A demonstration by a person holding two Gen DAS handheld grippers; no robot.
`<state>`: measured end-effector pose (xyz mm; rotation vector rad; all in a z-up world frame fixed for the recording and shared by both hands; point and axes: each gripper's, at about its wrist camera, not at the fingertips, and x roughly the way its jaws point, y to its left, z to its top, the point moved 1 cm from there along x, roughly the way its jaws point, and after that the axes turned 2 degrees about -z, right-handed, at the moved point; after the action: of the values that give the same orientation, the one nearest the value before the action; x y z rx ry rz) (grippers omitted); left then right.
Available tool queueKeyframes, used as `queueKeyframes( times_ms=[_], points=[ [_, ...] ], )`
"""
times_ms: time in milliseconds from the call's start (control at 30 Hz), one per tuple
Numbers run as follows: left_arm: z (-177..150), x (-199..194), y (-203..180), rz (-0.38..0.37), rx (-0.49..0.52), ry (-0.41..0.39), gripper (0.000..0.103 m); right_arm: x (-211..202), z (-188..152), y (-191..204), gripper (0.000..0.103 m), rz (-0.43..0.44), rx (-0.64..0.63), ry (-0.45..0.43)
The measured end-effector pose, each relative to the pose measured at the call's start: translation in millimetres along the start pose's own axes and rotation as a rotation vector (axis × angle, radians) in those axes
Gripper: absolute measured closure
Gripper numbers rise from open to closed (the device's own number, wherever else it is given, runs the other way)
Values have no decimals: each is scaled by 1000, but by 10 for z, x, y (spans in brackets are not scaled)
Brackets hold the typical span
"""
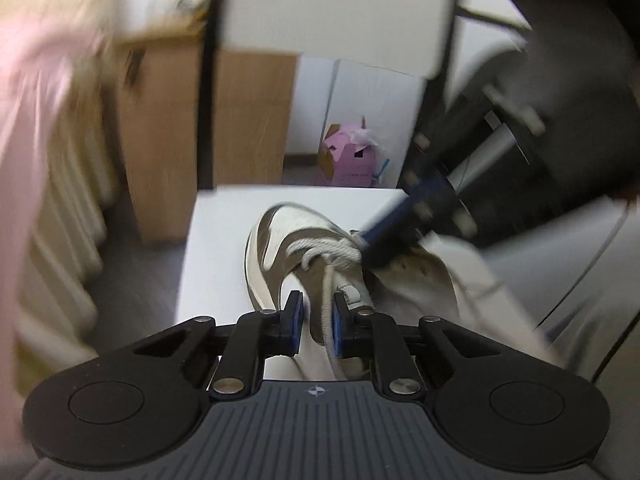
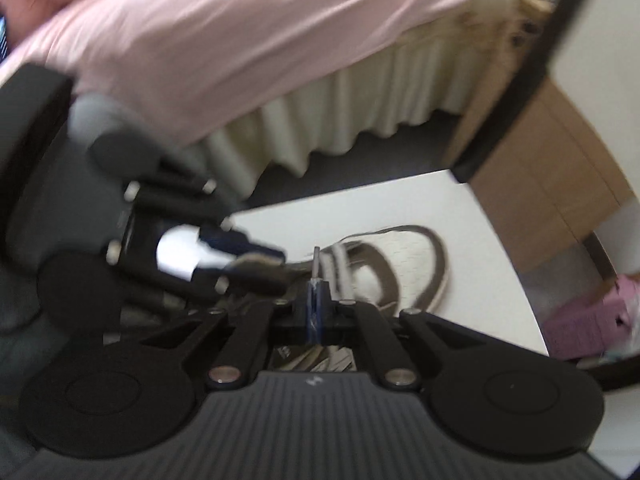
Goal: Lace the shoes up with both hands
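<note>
The left tongs (image 1: pixel 316 322) stand a little apart over the heel end of the shoe (image 1: pixel 296 248), and a grey-white lace (image 1: pixel 329 312) runs between their blue pads, lying against the right-hand pad; whether both pads press on it cannot be told. Beyond the pads the lace climbs to the bunched lacing on the shoe's tongue. The shoe, white with grey-brown panels, lies on the white worktop (image 1: pixel 216 240) with its toe pointing away from the left tongs.

Just past that lacing, to the right, the right tongs (image 1: pixel 370 240) come in steeply from above, tips down at the laces. In their own view the right tongs (image 2: pixel 316 284) are pressed together, with a thin strand of lace (image 2: pixel 316 258) standing up from between the tips, so they appear clamped on it. The shoe (image 2: pixel 400 264) lies just beyond them, and the left tongs (image 2: pixel 264 258) reach in from the left, blurred.

Farther off are a bed with a pink cover (image 2: pixel 240 40), a wooden cabinet (image 1: pixel 248 120) and a pink box (image 1: pixel 348 156) on the floor.
</note>
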<state>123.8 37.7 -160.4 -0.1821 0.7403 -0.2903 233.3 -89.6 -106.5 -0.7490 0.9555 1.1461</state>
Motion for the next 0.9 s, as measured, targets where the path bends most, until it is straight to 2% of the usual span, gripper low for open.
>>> queueKeyframes(
  times_ms=[167, 233, 300, 900],
  points=[
    [25, 40, 509, -150, -351, 44, 86, 196, 99, -31, 100, 51, -43, 111],
    [7, 67, 653, -200, -451, 54, 86, 254, 83, -36, 100, 66, -18, 119],
    [-9, 82, 731, -229, -505, 60, 86, 296, 91, -58, 100, 77, 16, 113],
    [4, 110, 708, -230, -491, 64, 86, 301, 96, -97, 100, 89, 56, 93]
  ],
)
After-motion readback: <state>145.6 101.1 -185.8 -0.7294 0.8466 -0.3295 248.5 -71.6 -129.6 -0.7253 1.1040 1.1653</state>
